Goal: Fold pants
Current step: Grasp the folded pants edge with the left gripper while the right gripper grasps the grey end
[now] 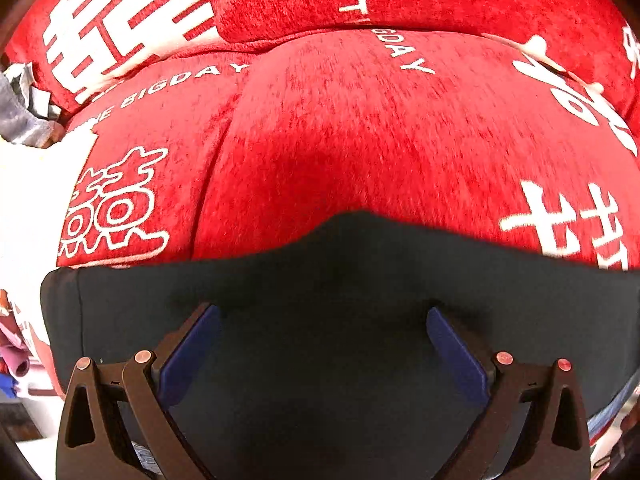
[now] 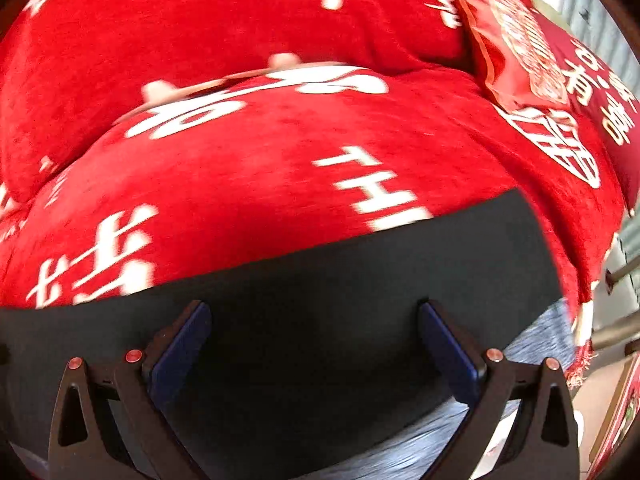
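Black pants (image 1: 320,272) lie flat on a red sofa cover, filling the lower part of the left wrist view, with a notched far edge. My left gripper (image 1: 323,316) hangs just above them, its blue-padded fingers wide apart and nothing between them. In the right wrist view the same black pants (image 2: 320,292) stretch across the lower half, ending at a right edge near the sofa's side. My right gripper (image 2: 315,312) is open over the cloth, holding nothing. A grey-blue heathered fabric (image 2: 400,440) shows beneath the pants at the lower right.
The red cover (image 1: 340,128) with white lettering drapes the seat and back cushions. A red pillow (image 2: 532,52) leans at the back right. Grey clothing (image 1: 20,108) is bunched at the sofa's left end. Metal bars (image 2: 620,276) and floor lie past the right edge.
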The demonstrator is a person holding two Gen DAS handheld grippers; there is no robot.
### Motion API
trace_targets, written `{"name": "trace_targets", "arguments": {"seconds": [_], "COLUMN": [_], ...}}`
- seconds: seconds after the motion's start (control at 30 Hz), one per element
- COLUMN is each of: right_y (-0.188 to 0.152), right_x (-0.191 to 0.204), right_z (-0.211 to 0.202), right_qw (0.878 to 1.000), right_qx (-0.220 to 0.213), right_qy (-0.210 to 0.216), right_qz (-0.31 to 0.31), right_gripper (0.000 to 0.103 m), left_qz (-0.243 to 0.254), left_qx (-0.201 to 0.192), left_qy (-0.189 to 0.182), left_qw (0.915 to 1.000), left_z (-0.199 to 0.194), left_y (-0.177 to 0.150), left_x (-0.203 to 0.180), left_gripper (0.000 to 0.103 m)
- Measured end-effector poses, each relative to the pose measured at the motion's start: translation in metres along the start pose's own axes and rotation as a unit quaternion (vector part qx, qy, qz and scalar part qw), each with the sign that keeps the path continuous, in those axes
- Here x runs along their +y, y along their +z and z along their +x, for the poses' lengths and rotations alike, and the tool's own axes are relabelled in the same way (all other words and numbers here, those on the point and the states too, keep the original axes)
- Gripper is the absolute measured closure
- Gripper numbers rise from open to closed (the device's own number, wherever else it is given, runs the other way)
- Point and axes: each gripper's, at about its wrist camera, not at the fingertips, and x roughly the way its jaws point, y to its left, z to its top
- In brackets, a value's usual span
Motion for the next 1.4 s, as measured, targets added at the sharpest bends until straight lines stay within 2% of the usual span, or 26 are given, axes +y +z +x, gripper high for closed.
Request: {"name": "trace_targets", "arguments": {"seconds": [0.1,0.2,0.27,0.3,0.37,0.5,0.6,0.67,0.8,0.93,1.03,1.13,1.23,1.3,1.4], "right_y": [0.013,0.021,0.014,0.007,-0.012,-0.064,-0.095,-0.110,-0.122,-0.120,-0.115,-0.105,-0.094,-0.087,-0.079], "right_x": [-0.045,-0.081,-0.098,-0.104,-0.113,-0.128,-0.140,-0.141,-0.129,-0.114,-0.110,-0.106,-0.101,-0.096,-0.086], "right_z": [0.006,0.003,-0.009,-0.016,-0.028,-0.046,-0.050,-0.052,-0.049,-0.038,-0.024,-0.025,-0.021,-0.019,-0.018], "right_qw": [0.999,0.998,0.995,0.995,0.996,0.995,0.991,0.987,0.982,0.969,0.963,0.957,0.955,0.958,0.966], "right_qx": [-0.001,-0.009,-0.013,-0.017,-0.022,-0.020,-0.019,-0.029,-0.048,-0.054,-0.053,-0.079,-0.089,-0.094,-0.097], "right_qy": [-0.015,-0.024,-0.067,-0.061,-0.037,-0.007,0.051,0.110,0.161,0.226,0.248,0.265,0.271,0.259,0.231], "right_qz": [0.036,0.052,0.069,0.075,0.084,0.099,0.118,0.113,0.090,0.086,0.098,0.086,0.084,0.076,0.065], "right_gripper": [0.000,0.000,0.000,0.000,0.000,0.000,0.000,0.000,0.000,0.000,0.000,0.000,0.000,0.000,0.000], "left_qz": [0.003,0.022,0.049,0.068,0.119,0.175,0.185,0.185,0.177,0.161,0.149,0.136,0.120,0.105,0.099], "left_qx": [-0.004,0.002,-0.001,-0.001,-0.002,0.014,-0.009,-0.007,-0.020,-0.006,-0.018,-0.021,0.006,0.016,0.022], "left_qy": [0.015,-0.016,-0.037,-0.043,-0.051,-0.057,-0.037,-0.050,-0.031,-0.035,-0.026,-0.019,-0.030,-0.048,-0.054], "left_qw": [0.9999,0.9996,0.9981,0.9968,0.9916,0.9828,0.9820,0.9814,0.9835,0.9863,0.9883,0.9903,0.9923,0.9931,0.9934], "left_z": [-0.007,-0.020,-0.029,-0.032,-0.036,-0.033,-0.039,-0.039,-0.038,-0.042,-0.049,-0.052,-0.038,-0.032,-0.033], "left_y": [-0.005,-0.024,-0.039,-0.045,-0.059,-0.074,-0.069,-0.063,-0.045,-0.036,-0.044,-0.056,-0.059,-0.056,-0.052], "left_x": [-0.011,-0.038,-0.066,-0.080,-0.121,-0.182,-0.217,-0.232,-0.261,-0.262,-0.251,-0.232,-0.219,-0.212,-0.208], "left_gripper": [0.000,0.000,0.000,0.000,0.000,0.000,0.000,0.000,0.000,0.000,0.000,0.000,0.000,0.000,0.000]}}
